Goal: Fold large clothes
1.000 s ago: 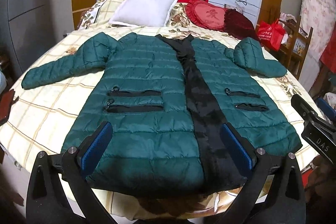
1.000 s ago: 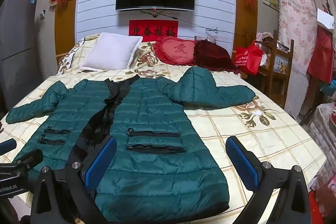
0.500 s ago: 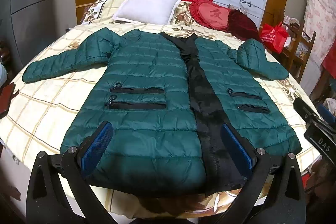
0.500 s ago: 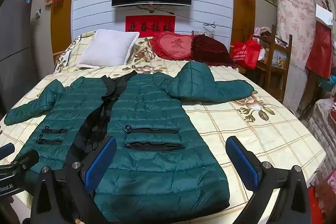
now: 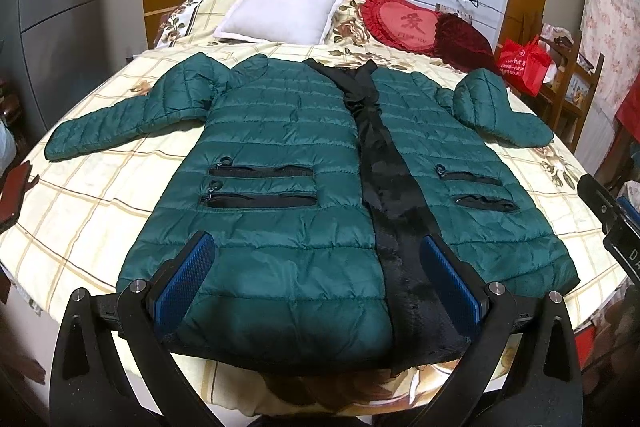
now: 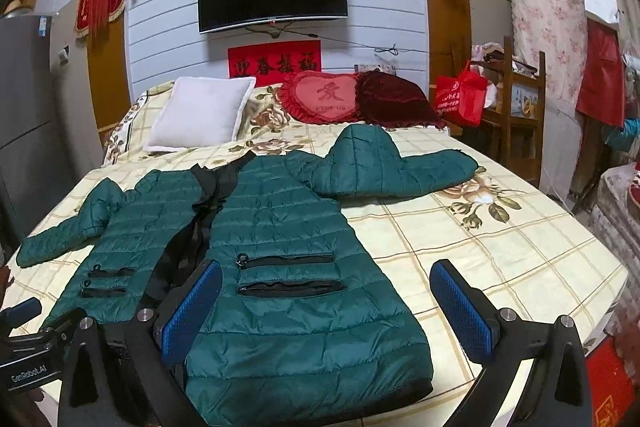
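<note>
Two grippers [image 5: 318, 277] [image 6: 328, 307] ("GenRobot.AI" [image 6: 28, 373]), green coat [image 5: 280, 195]

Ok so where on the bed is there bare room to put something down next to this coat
Widest bare bedspread lies right of the green puffer coat, below its right sleeve. A smaller patch sits under the left sleeve. It is crowded by the headboard: white pillow, heart cushion, dark red cushion.

Dim, cool indoor light falls evenly over the cream checked bed [image 5: 100, 211], with no source visible. Soft sheen shows on the quilted dark-green puffer coat [image 5: 280, 147]. Fisheye bending curves everything around the bed; the corners go black. Focus is sharp.
</note>
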`<state>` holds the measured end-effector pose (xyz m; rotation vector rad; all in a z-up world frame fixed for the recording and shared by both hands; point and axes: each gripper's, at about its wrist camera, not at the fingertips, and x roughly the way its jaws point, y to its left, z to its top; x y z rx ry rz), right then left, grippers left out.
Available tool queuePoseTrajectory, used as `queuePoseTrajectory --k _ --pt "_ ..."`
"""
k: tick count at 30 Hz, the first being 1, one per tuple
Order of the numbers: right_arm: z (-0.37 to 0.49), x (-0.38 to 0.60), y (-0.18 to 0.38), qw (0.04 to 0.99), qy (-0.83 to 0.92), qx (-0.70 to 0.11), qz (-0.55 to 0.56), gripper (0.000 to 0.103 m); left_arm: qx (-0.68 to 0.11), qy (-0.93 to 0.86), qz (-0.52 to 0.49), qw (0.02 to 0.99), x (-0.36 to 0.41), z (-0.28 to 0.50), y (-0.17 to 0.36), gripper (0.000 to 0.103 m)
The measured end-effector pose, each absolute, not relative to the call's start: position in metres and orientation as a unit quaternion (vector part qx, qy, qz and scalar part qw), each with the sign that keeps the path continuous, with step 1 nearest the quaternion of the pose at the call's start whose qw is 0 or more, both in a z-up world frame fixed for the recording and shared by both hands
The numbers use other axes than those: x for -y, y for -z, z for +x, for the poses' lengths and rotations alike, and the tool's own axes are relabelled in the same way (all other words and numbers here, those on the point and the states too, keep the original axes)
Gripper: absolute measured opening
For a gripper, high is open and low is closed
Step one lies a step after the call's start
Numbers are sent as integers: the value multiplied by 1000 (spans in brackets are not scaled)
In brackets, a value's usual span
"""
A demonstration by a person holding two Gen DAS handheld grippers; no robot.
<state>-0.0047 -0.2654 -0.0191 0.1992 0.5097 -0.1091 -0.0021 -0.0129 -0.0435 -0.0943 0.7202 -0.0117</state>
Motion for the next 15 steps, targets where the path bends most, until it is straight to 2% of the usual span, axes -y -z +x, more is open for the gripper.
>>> queuePoseTrajectory --k 15 --pt "-1 256 22 961 65 -260 67 103 -362 7 -53 930 5 4 47 103"
